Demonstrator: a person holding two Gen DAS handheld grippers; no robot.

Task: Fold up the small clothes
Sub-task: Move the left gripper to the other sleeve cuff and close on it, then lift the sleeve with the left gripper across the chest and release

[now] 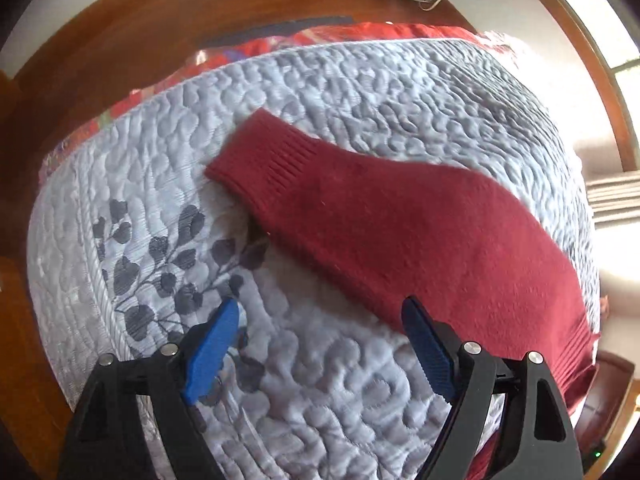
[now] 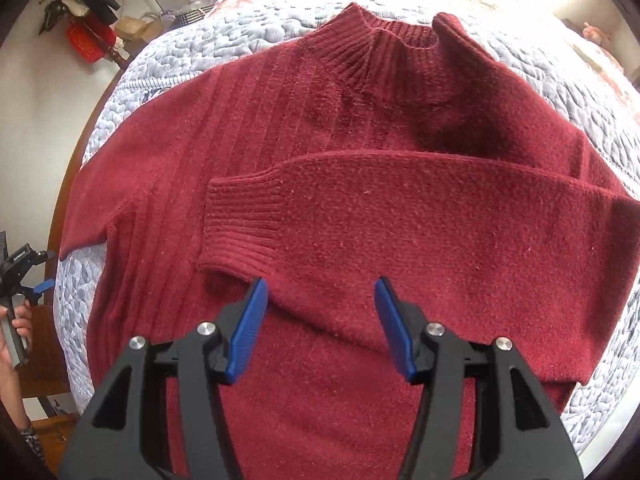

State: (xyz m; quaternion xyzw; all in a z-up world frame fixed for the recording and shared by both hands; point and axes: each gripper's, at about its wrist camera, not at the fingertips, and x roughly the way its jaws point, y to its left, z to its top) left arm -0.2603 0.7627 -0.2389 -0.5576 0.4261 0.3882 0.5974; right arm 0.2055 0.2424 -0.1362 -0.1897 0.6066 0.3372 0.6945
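A dark red knitted sweater (image 2: 320, 128) lies flat on a pale grey quilted bed cover (image 2: 168, 60), collar at the far side. Its right sleeve (image 2: 400, 216) is folded across the chest, cuff pointing left. My right gripper (image 2: 320, 292) hovers open just above the sweater, below that cuff, holding nothing. In the left wrist view the other sleeve (image 1: 360, 208) stretches out over the quilt (image 1: 320, 380), cuff at the far left. My left gripper (image 1: 320, 320) is open above the quilt, beside the sleeve's near edge. The left gripper (image 2: 44, 286) also shows at the far left, held by a hand.
The quilt has a dark leaf pattern (image 1: 160, 264) near the left gripper. A red patterned blanket (image 1: 320, 38) lies under it. Wooden floor (image 1: 120, 32) surrounds the bed. A window (image 1: 592, 12) is at the right. A red basket and clutter (image 2: 86, 40) stand beside the bed.
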